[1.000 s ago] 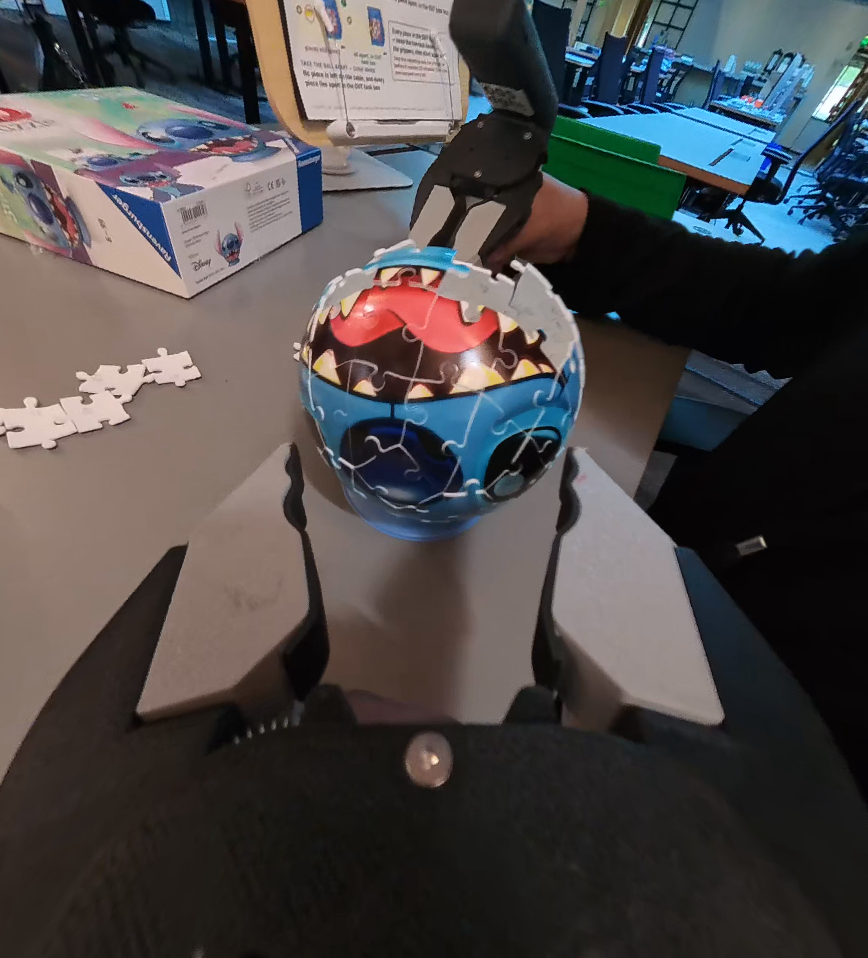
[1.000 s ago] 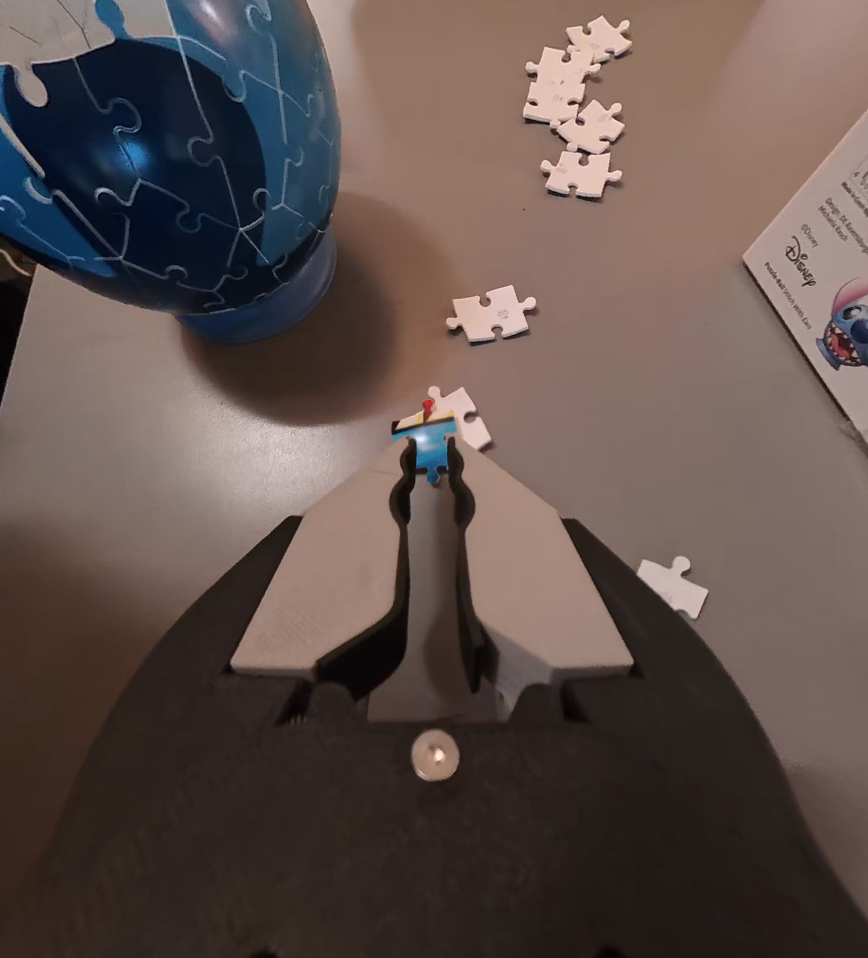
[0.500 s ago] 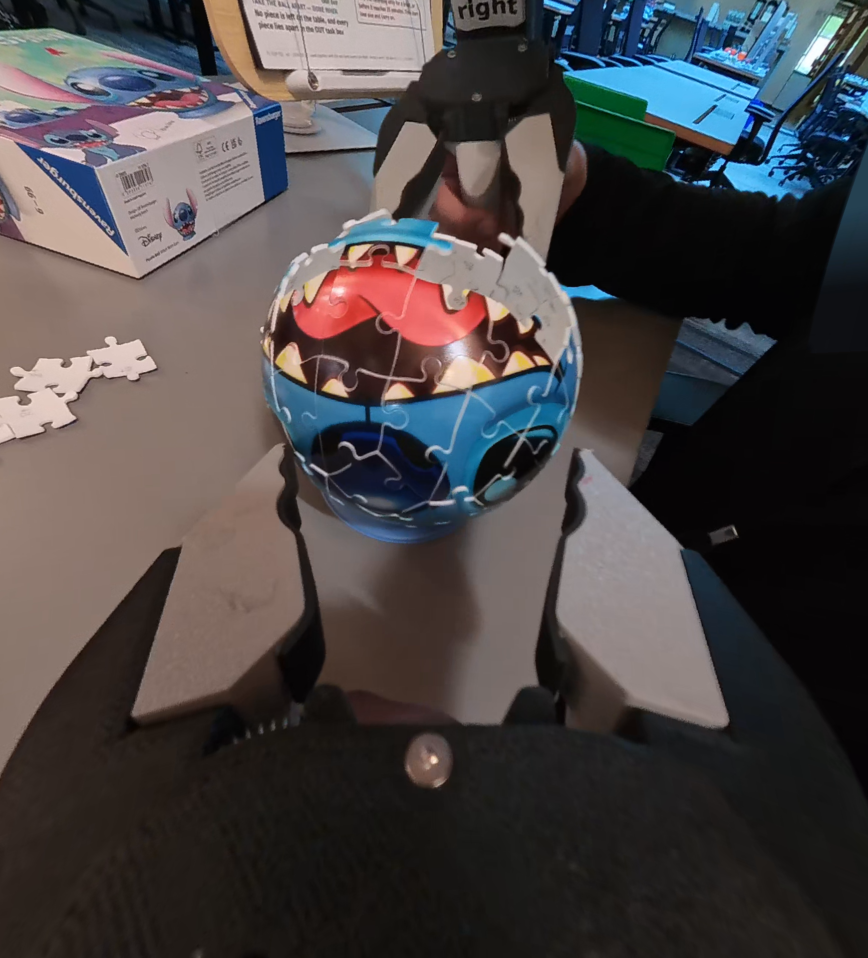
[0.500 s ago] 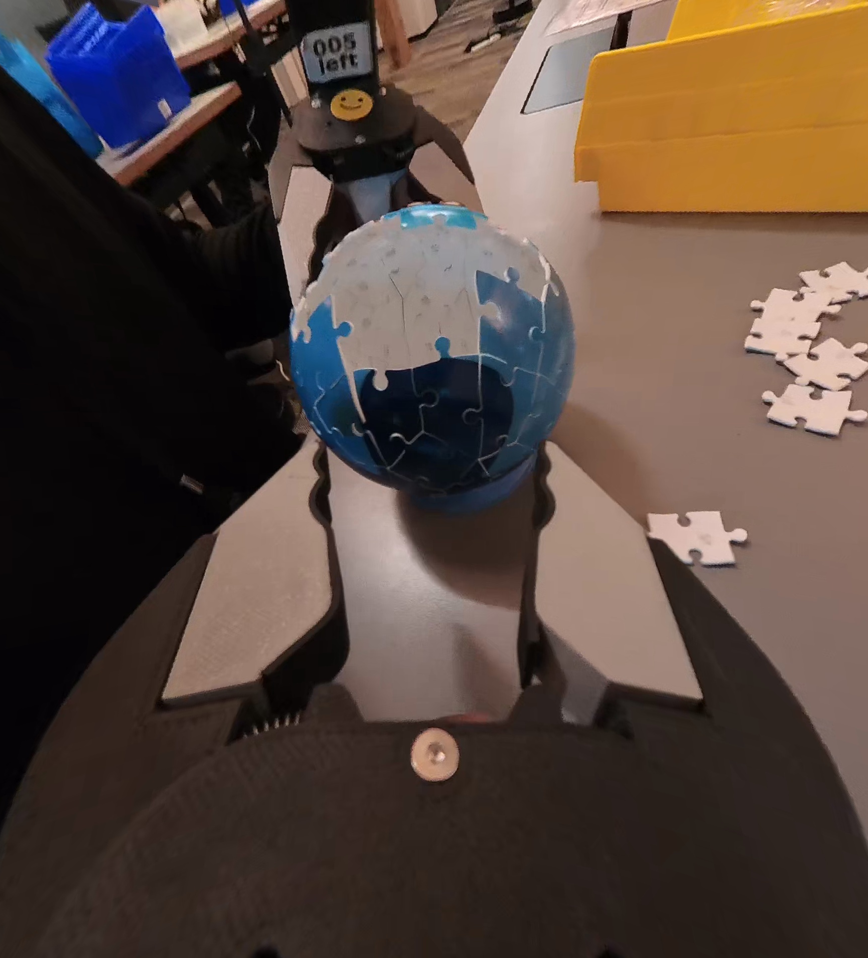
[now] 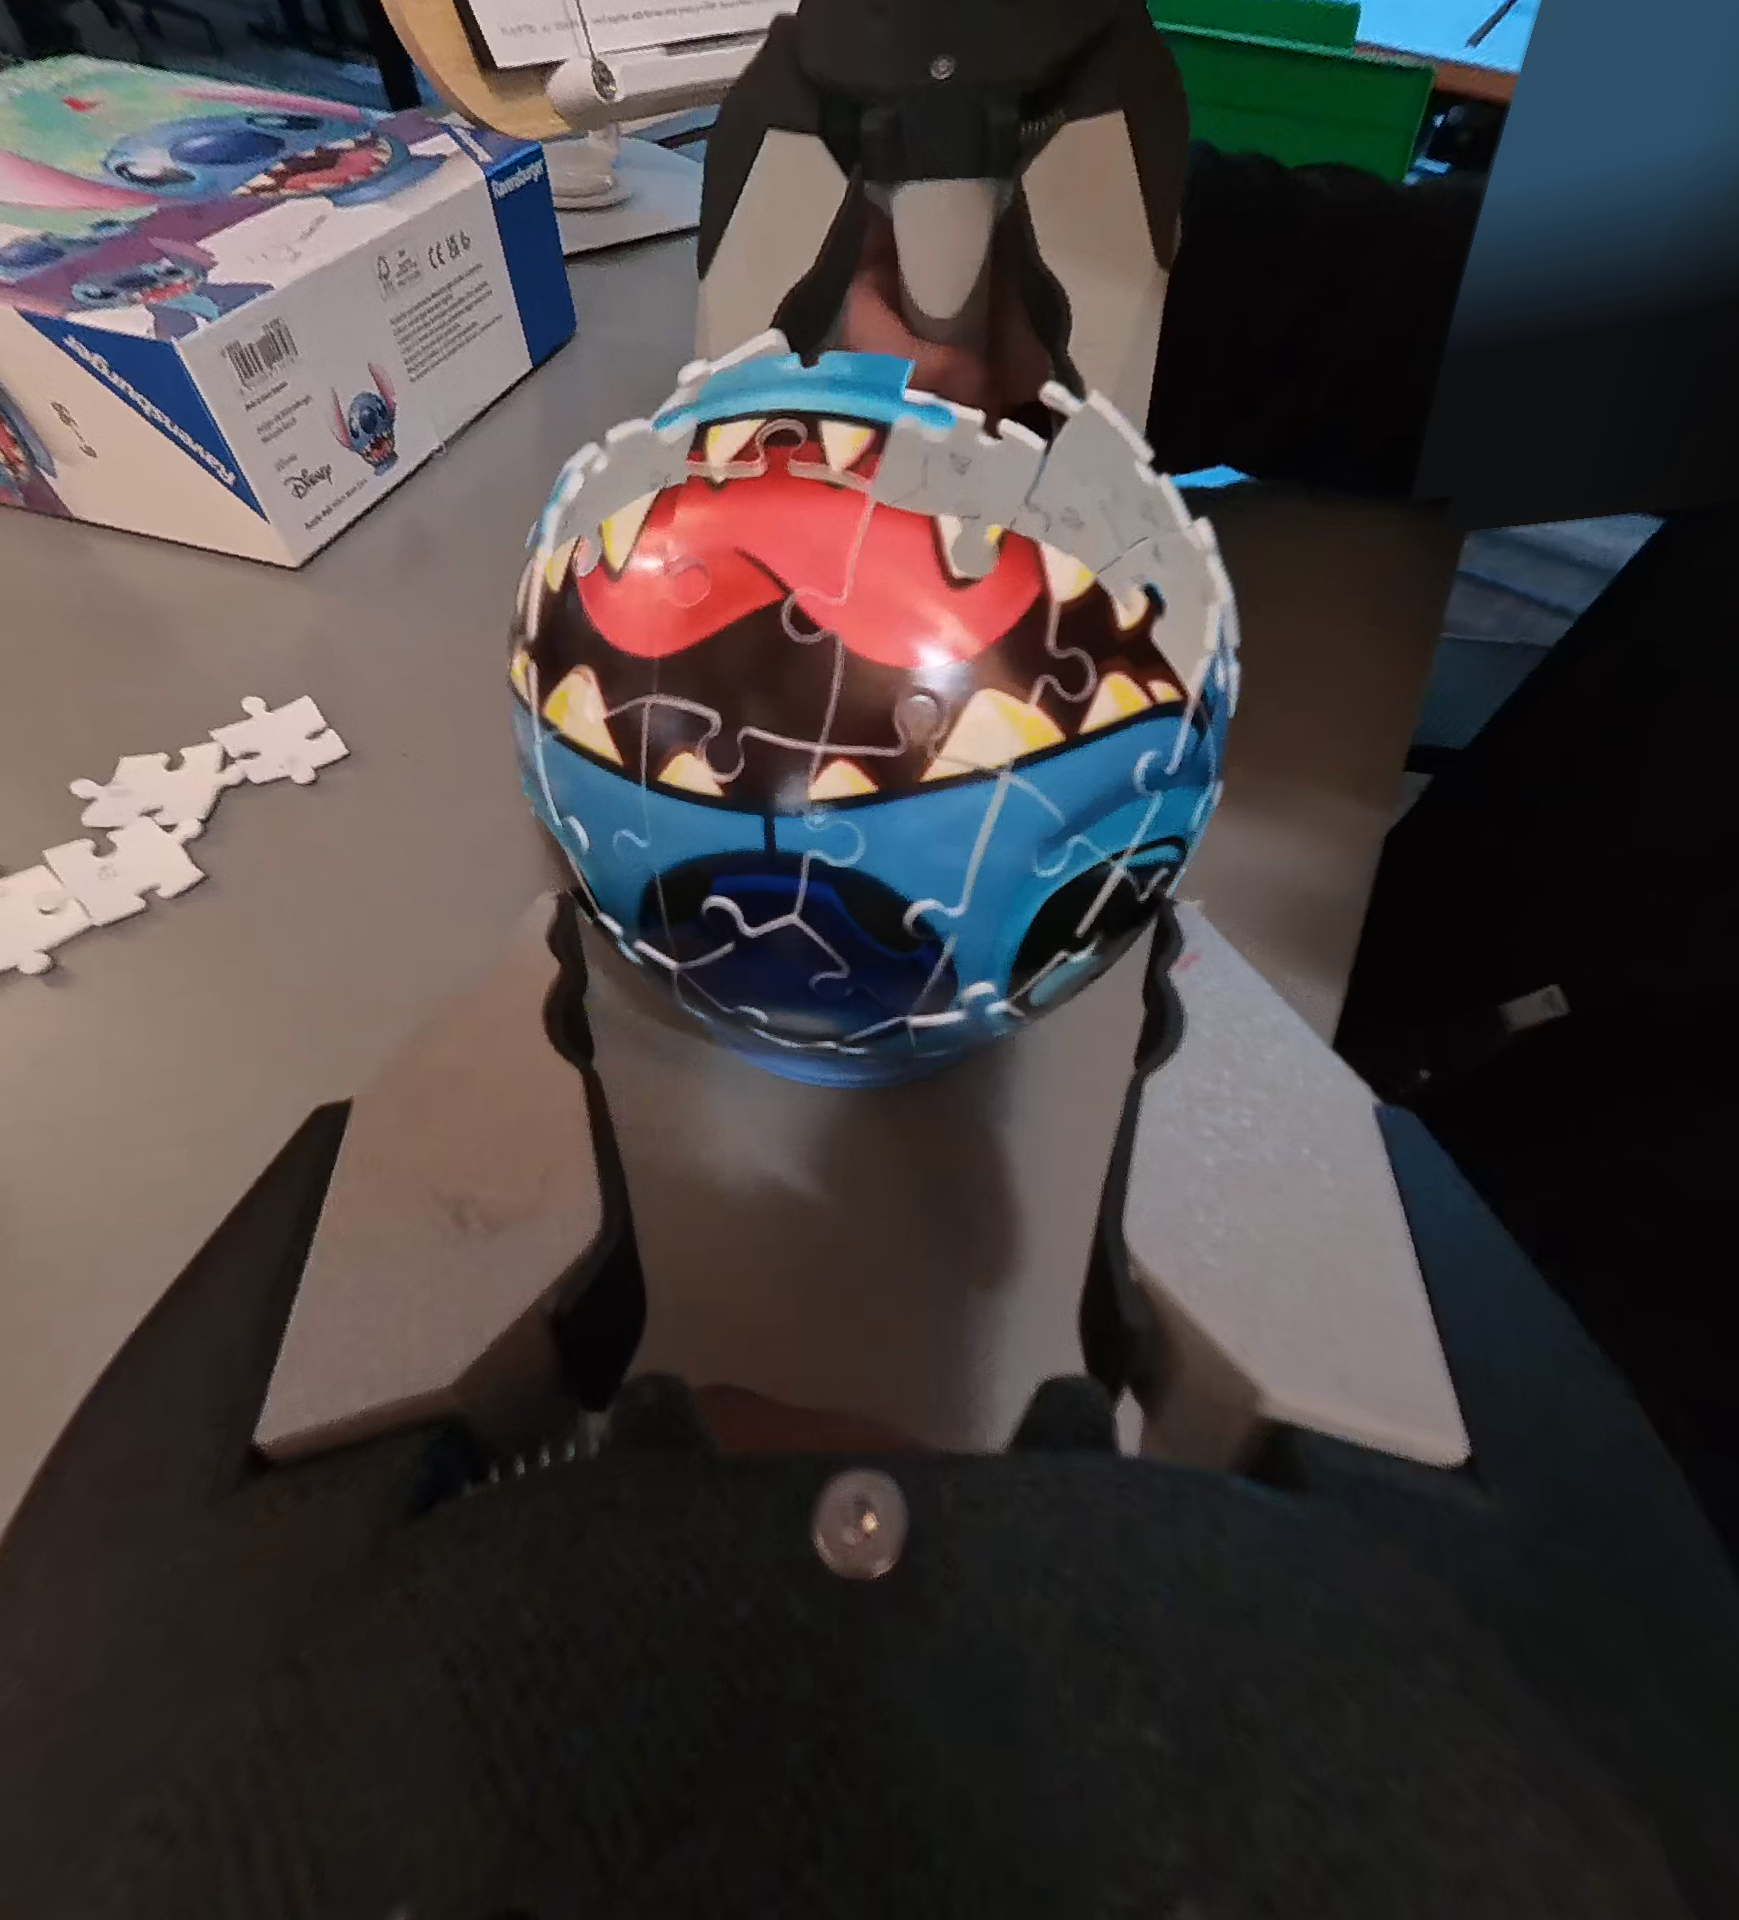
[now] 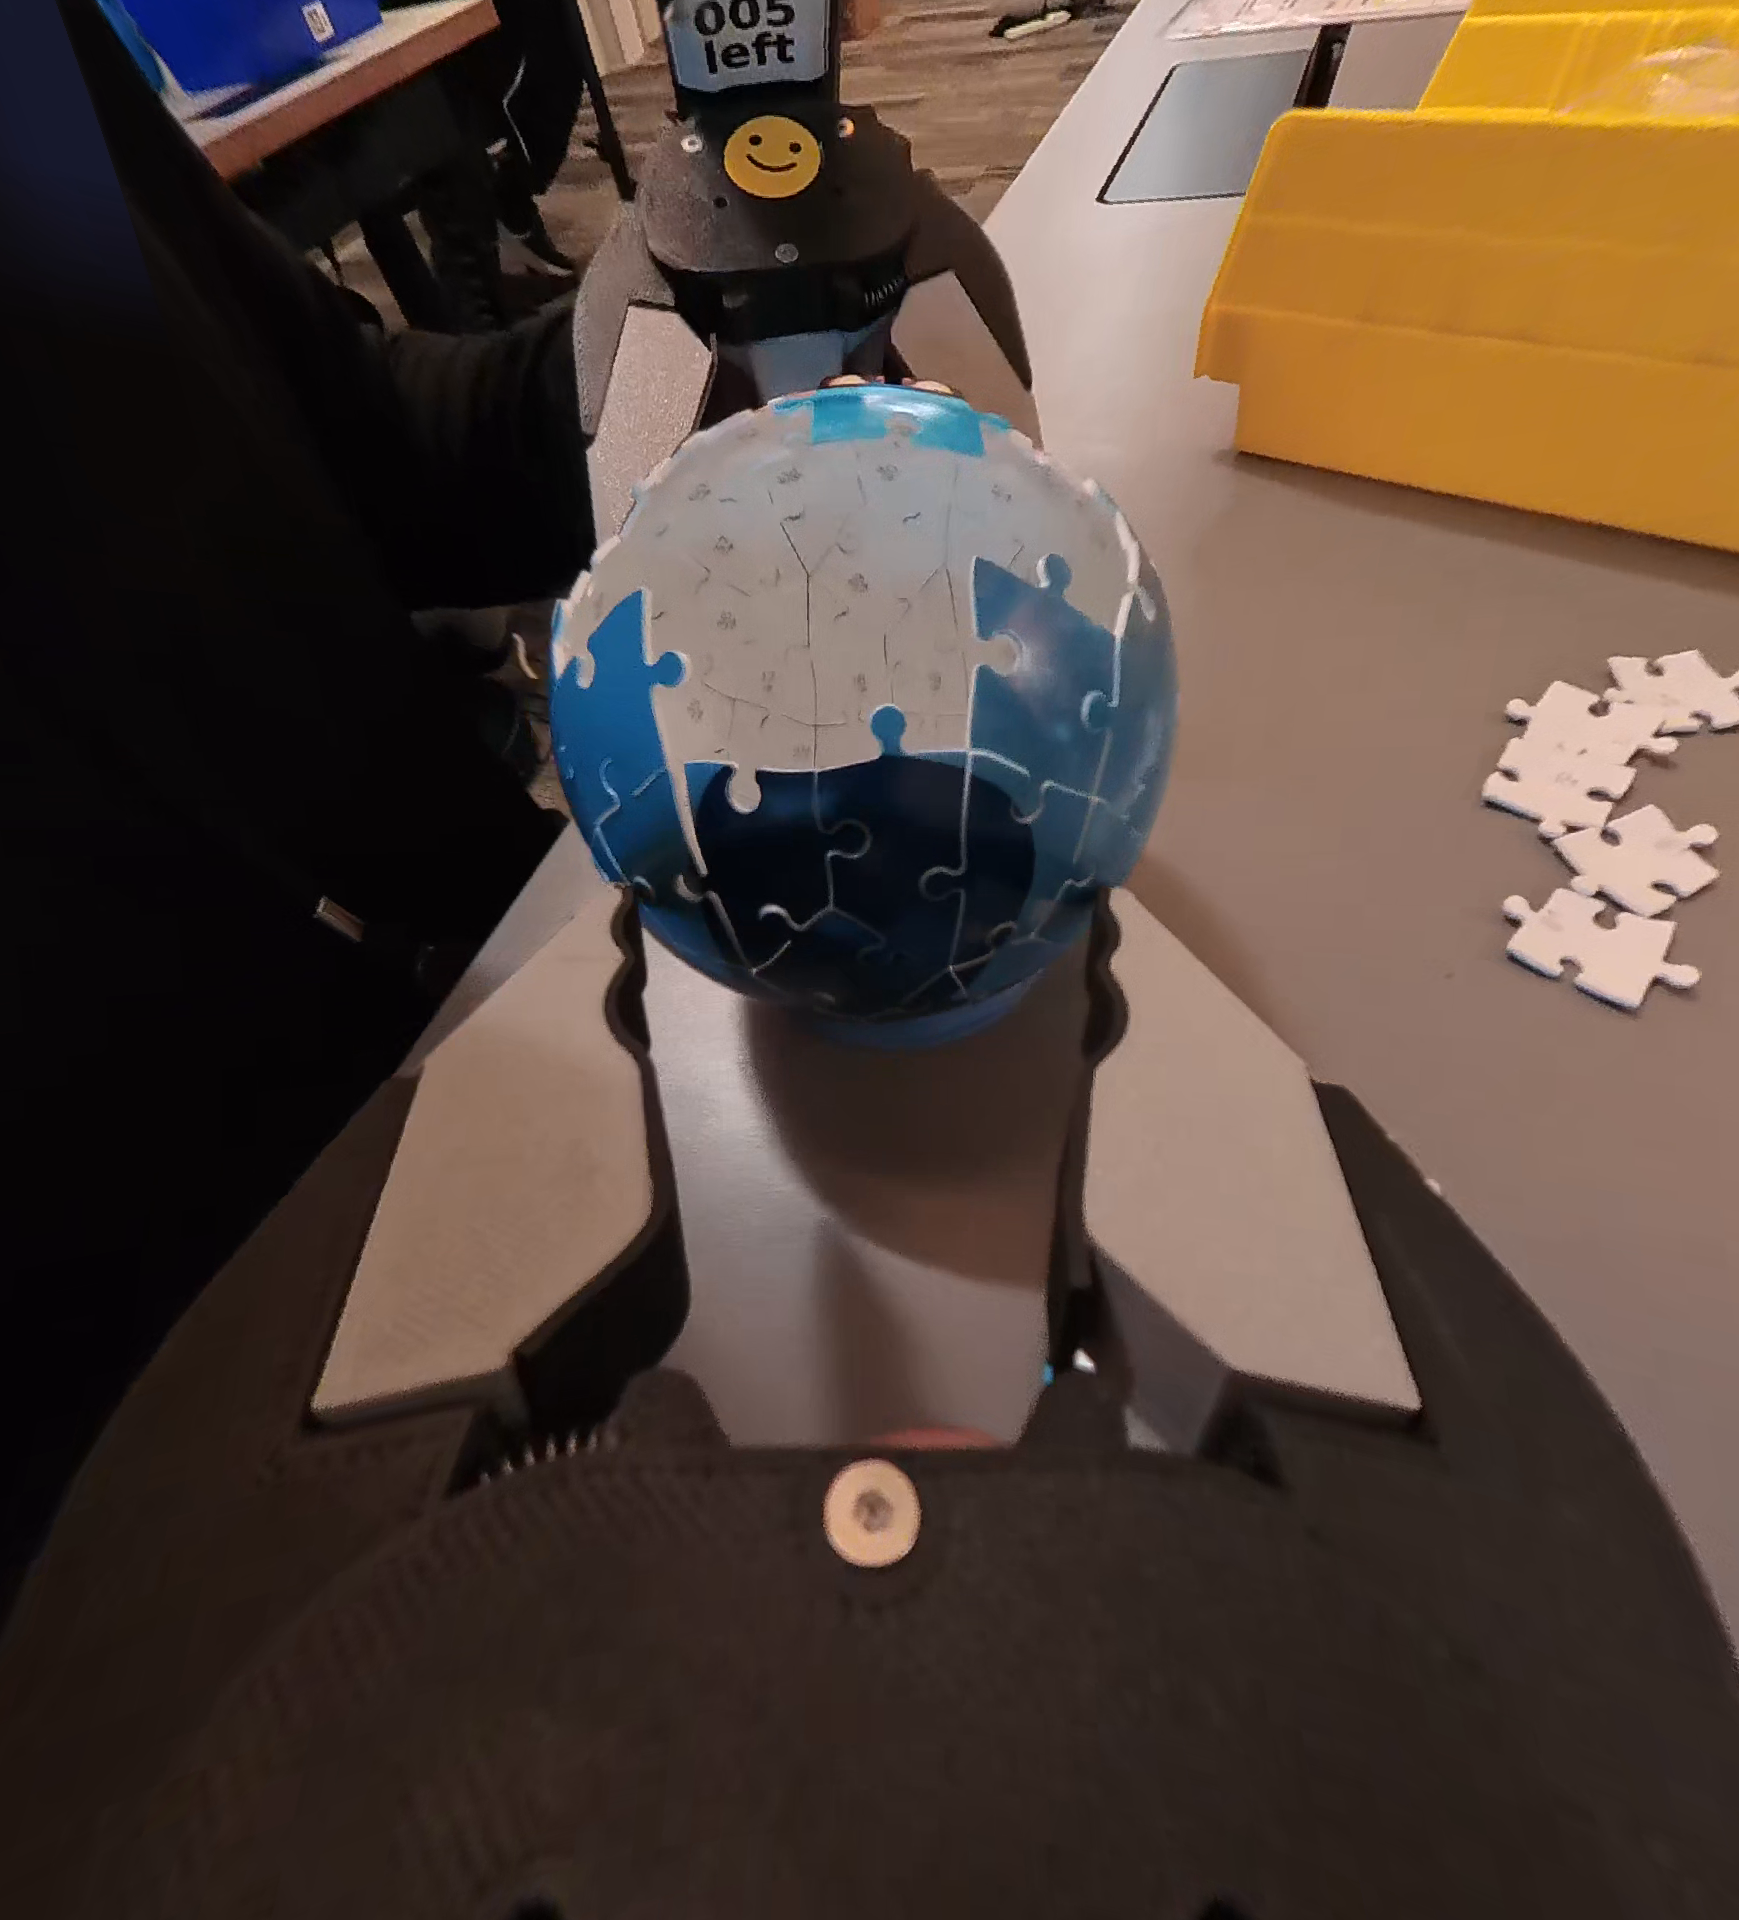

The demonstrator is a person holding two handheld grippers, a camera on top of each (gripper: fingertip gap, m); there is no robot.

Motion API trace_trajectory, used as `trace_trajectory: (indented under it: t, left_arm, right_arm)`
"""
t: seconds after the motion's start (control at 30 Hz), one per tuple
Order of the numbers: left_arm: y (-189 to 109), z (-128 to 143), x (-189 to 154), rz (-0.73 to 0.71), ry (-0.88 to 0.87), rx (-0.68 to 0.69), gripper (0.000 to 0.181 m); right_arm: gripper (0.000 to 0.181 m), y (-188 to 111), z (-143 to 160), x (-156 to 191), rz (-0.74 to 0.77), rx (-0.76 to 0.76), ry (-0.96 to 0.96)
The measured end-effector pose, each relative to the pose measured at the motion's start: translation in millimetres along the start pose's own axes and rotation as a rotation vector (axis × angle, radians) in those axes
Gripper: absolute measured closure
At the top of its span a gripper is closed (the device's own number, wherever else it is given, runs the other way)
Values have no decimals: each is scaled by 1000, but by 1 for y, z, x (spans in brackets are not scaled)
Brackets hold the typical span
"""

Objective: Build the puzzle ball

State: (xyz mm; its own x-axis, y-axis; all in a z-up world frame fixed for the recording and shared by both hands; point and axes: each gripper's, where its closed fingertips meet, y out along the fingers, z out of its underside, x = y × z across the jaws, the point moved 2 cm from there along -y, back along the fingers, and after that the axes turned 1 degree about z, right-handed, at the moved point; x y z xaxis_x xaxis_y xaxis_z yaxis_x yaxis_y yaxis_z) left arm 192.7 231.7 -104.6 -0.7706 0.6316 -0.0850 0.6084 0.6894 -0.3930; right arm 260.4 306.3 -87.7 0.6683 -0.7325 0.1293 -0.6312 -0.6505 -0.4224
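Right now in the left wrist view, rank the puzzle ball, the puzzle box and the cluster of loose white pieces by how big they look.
1. puzzle ball, nearest the camera, so flattered
2. puzzle box, cut off at the left edge, so it may rival the ball
3. loose white pieces

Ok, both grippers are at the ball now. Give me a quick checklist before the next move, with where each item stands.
1. Left gripper open, fingers either side of the puzzle ball: ok.
2. Right gripper open and straddling the ball from the opposite side: ok.
3. Either gripper actually touching the ball: cannot tell.
4. Ball sitting upright on its blue stand: ok.
5. Ball finished: not ok; the shell is open on the right gripper's side, showing the pale inside of the far pieces.
6. Loose pieces within sight on the table, white side up: ok.
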Motion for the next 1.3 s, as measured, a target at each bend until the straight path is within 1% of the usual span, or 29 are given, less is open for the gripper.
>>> trace_trajectory:
  t: [0.1,0.23,0.33,0.5,0.67,0.73,0.83,0.93,1.1,1.3]
  left_arm:
    - [-1,0,4,-32,87,15,75]
    - [-4,-2,6,-90,248,25,75]
    - [-5,-2,7,-101,308,25,75]
    - [-7,-2,7,-91,320,0,78]
    - [-10,1,8,-66,270,-30,80]
    - [-11,3,9,-64,244,-25,79]
    - [-13,2,6,-12,189,-39,79]
    - [-13,1,10,-4,151,-45,80]
    - [-10,3,10,5,154,-23,82]
    - [-8,3,9,-3,187,-17,83]
  right_arm:
    - [98,1,-1,-1,38,6,-60]
    - [98,3,-1,-2,92,15,-140]
    - [99,4,0,-1,127,15,-196]
    - [103,1,-3,1,170,3,-261]
    - [105,-2,-2,-1,178,-10,-245]
    - [104,-2,0,-2,166,-10,-224]
    - [104,-3,2,-3,119,-33,-170]
    - [99,-1,4,-5,65,-36,-98]
    - [98,8,6,-5,48,-16,-118]
    - [97,9,5,-5,60,-18,-137]
